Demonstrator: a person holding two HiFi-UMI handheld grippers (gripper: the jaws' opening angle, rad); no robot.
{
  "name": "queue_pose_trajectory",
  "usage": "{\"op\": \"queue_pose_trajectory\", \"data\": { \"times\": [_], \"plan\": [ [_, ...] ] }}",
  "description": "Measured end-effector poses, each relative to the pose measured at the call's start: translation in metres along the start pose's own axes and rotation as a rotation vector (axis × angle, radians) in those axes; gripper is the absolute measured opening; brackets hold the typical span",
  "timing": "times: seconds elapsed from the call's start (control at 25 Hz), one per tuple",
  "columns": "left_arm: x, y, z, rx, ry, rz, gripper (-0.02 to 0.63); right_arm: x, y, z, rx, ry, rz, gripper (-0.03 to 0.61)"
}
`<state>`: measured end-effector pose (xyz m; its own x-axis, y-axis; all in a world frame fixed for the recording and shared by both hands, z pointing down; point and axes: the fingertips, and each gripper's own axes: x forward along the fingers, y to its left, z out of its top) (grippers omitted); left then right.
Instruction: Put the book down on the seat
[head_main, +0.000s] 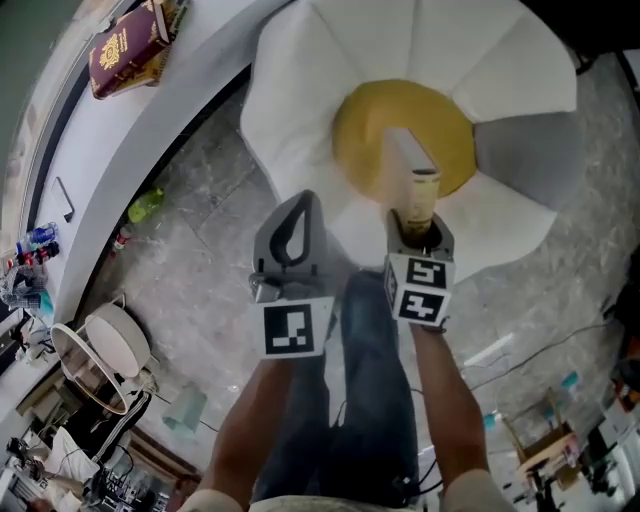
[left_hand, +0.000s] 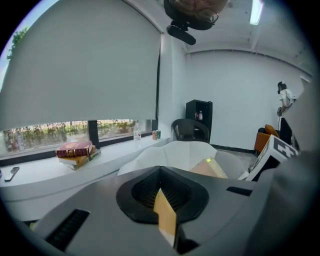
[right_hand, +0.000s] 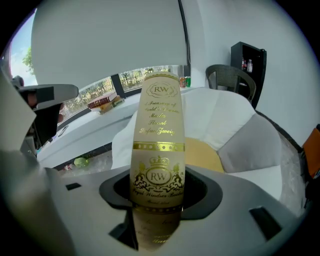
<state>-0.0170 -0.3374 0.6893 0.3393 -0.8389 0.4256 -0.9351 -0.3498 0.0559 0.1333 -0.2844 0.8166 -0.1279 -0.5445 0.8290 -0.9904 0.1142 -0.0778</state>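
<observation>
One book (right_hand: 157, 150) between right gripper (right_hand: 157, 197) jaws

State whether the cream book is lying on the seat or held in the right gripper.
Held, not on the seat: the book stands clamped in the right gripper, above the yellow cushion.

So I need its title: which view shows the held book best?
The right gripper view: the book fills its centre, gold spine print facing. Head view shows just its top end; left gripper view, a small pale sliver.
</observation>
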Motion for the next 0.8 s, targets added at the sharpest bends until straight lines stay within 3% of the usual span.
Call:
{"op": "queue_pose_trajectory", "data": {
  "times": [0.16,0.36,0.8],
  "plan": [
    [0.020,-0.003,-0.035,0.013,0.034,0.006,0.006,0.050,-0.002,-0.030,0.070,0.076,0.031,0.219],
    [0.037,0.001,-0.064,0.004,0.068,0.027,0.007,0.086,-0.003,-0.058,0.080,0.142,0.041,0.219],
    [0.068,-0.024,-0.099,-0.009,0.130,0.001,0.006,0.124,-0.013,-0.052,0.129,0.162,0.094,0.220]
  ]
}}
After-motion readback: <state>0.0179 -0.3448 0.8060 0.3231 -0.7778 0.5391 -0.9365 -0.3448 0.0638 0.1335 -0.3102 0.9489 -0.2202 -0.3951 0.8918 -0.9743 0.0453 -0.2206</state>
